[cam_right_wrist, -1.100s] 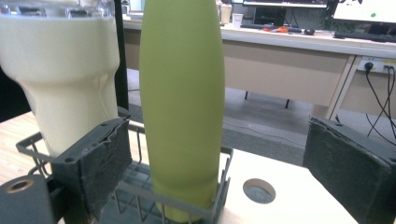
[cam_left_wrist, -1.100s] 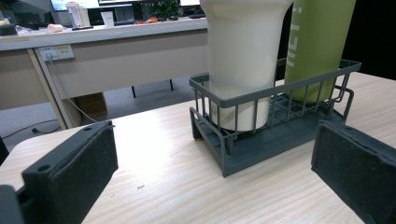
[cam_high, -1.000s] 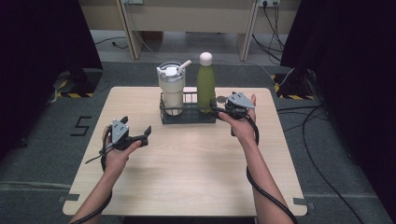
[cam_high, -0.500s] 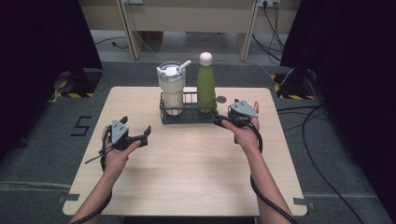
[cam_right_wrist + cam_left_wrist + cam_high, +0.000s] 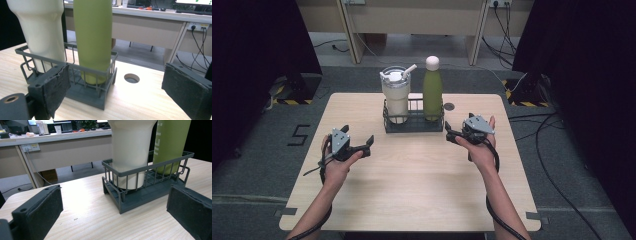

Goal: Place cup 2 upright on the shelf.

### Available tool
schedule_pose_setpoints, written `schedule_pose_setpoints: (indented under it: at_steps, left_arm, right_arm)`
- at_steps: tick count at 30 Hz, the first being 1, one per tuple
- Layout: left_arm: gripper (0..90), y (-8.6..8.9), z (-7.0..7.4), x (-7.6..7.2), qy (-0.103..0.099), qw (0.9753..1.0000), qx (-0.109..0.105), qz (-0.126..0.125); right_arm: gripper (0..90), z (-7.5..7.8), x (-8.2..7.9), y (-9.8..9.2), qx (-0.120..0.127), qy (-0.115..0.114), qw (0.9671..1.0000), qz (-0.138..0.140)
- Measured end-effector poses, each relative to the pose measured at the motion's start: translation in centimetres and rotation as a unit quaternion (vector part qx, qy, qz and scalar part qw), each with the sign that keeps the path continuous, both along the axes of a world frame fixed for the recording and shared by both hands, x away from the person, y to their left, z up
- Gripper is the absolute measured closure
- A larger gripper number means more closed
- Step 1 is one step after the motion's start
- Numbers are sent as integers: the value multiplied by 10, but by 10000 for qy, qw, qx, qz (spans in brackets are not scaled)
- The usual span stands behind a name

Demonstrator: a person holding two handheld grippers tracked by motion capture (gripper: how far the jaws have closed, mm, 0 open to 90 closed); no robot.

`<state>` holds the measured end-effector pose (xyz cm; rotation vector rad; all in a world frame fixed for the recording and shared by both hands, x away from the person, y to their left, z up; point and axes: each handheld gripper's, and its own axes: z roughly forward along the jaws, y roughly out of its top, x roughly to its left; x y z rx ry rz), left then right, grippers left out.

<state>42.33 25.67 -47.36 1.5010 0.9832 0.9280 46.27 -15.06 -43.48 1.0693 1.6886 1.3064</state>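
**Both tools held released short of the wire rack**

Nearest the person, the left tool (image 5: 357, 148) is held above the wooden surface (image 5: 422, 185) at its left side, jaws spread wide with nothing between them. In the left gripper view the two black pads (image 5: 40, 212) are seen well apart, framing the rack. The right tool (image 5: 455, 137) is held at the right side of the surface, just beside the rack's right end, its jaws likewise parted and gripping nothing; in the right gripper view one frayed pad (image 5: 56, 86) is seen in front of the rack's near wall, though contact cannot be told.

Farther off, the dark grey wire rack (image 5: 413, 125) is set at the middle of the surface toward its far edge. The cream tumbler (image 5: 396, 100) with a lid and straw is stood upright in its left half, and the green bottle (image 5: 432, 92) with a pale cap is stood upright in its right half. A round hole (image 5: 449, 106) is cut in the surface just right of the rack.
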Motion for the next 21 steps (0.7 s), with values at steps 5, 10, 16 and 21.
schedule_pose_setpoints:
  at_steps: [5, 10, 16, 21]
  left_arm:
    - [0, 0, 0, 0, 4, 10000, 2, -6]
    - [0, 0, -1, 0, 16, 10000, 17, -8]
    - [0, -1, -1, 0, 19, 10000, 24, -17]
    - [0, -2, -2, -1, 25, 10000, 22, -20]
  right_arm:
    - [82, -4, -5, -6, -30, 6, 10000, -31]
    - [80, -8, -13, -10, -83, 20, 10000, -37]
    - [80, -15, -19, -18, -96, 66, 9999, -111]
    - [79, -20, -25, -22, -154, 56, 9998, -126]
